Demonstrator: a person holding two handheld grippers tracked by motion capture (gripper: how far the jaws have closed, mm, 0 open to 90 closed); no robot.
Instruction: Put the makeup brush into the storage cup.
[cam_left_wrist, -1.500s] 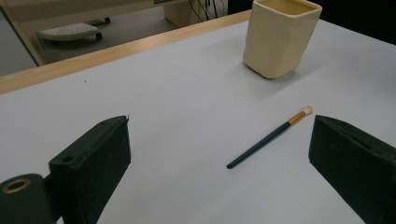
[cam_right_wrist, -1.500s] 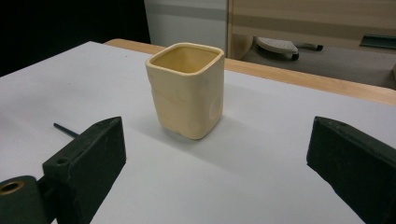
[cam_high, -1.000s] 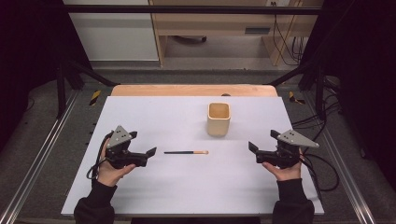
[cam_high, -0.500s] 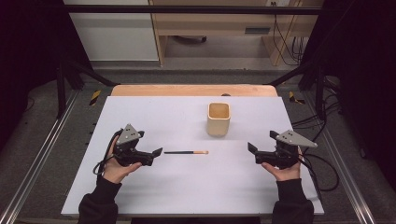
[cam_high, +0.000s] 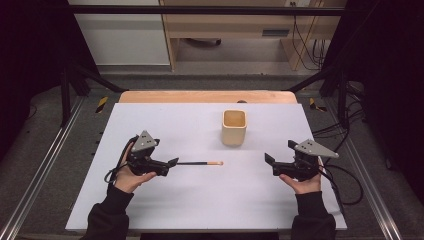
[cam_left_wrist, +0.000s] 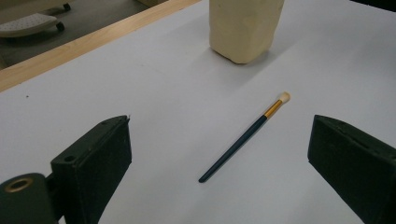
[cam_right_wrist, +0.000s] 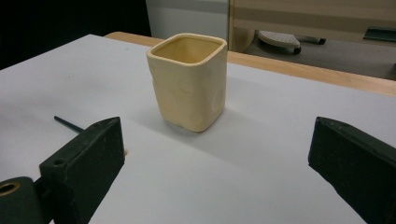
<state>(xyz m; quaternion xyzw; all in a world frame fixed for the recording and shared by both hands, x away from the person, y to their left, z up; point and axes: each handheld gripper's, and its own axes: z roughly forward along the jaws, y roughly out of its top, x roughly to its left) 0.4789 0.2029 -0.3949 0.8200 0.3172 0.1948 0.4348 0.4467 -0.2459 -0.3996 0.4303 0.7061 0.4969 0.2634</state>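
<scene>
A thin dark paintbrush (cam_high: 199, 163) (cam_left_wrist: 243, 138) with a gold ferrule and pale tip lies flat on the white table (cam_high: 200, 200). My left gripper (cam_high: 171, 162) (cam_left_wrist: 219, 163) is open, its jaws on either side of the handle's dark end, close to it but apart from it. A cream square cup (cam_high: 234, 126) (cam_right_wrist: 189, 80) (cam_left_wrist: 243, 25) stands upright beyond the brush tip. My right gripper (cam_high: 269, 160) (cam_right_wrist: 215, 168) is open and empty at the right, facing the cup. The brush handle (cam_right_wrist: 67, 124) peeks out behind its left jaw.
A wooden strip (cam_high: 207, 96) runs along the table's far edge. Black frame posts (cam_high: 65, 85) stand at both sides, and cables (cam_high: 345, 175) trail off the right edge. A chair base (cam_right_wrist: 280, 39) sits on the floor beyond the table.
My left gripper has moved right toward the brush until its jaws reach the handle's end. The right gripper, the brush and the cup have stayed put.
</scene>
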